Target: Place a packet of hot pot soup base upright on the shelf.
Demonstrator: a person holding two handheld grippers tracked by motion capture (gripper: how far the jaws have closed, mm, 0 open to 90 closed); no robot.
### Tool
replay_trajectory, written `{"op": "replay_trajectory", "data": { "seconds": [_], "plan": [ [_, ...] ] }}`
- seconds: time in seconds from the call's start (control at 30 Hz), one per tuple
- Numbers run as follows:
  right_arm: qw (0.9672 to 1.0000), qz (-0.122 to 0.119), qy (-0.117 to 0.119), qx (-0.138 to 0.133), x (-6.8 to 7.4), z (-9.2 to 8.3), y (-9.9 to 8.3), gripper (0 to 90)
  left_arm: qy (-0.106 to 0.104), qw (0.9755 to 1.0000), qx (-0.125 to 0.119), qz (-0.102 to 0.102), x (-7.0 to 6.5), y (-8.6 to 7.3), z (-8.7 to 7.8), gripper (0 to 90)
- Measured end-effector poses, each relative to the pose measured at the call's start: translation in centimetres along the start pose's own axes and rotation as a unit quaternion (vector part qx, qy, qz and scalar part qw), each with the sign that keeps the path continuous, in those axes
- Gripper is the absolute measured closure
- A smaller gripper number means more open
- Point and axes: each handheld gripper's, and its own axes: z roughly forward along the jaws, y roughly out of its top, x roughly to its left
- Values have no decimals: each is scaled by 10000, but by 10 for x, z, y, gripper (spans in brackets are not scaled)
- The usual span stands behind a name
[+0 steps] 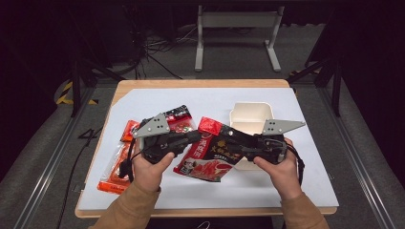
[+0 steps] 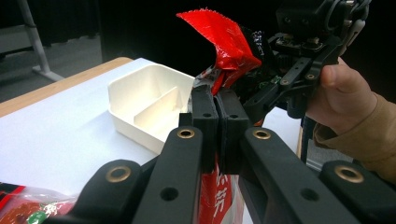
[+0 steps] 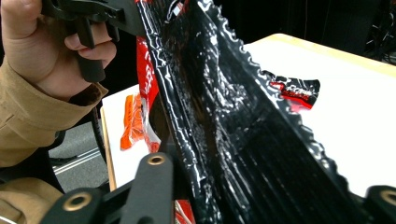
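Dark floor with cables and a grey metal stand surrounds the wooden table (image 1: 200,83), whose top is covered almost to its edges by a white sheet (image 1: 286,191).

Above the middle of that sheet, nearer the person's edge, a red-and-black sauce pouch (image 1: 210,155) hangs in the air between the two tools. Its long axis runs from the far edge toward the near edge, tilted; its crumpled red top (image 2: 219,39) points up and away, and its printed face looks upward. Large Chinese characters run down the front, too small to read in the high view.

Just beyond it, toward the right edge, a cream two-compartment box (image 1: 250,114) sits on the sheet. Toward the left edge lie a red-and-green packet (image 1: 179,119) and orange packets (image 1: 114,167).

From the left, the left gripper (image 2: 218,116) is clamped tight on the pouch just below the crumpled top, pads pressed together with the film between them. From the right, the right gripper (image 1: 239,143) reaches the pouch's side; its jaws straddle the glossy black film, and I cannot tell whether the pads press on it.
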Motion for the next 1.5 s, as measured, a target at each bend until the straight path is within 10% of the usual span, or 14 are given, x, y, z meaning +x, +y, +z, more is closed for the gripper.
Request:
{"op": "replay_trajectory", "data": {
  "seconds": [0.83, 1.13, 1.5],
  "plan": [
    [9982, -464, -318, 202, 14, 8, 54, 782, 206, 9988, -262, -354, 21, -5, -20, 837],
    [9969, -616, -447, 173, 15, -2, 84, 784, 422, 9982, -302, -295, 24, -8, -25, 595],
    [9953, -724, -604, 231, 3, -14, 104, 783, 552, 9976, -77, -411, 36, -16, -22, 549]
  ]
}}
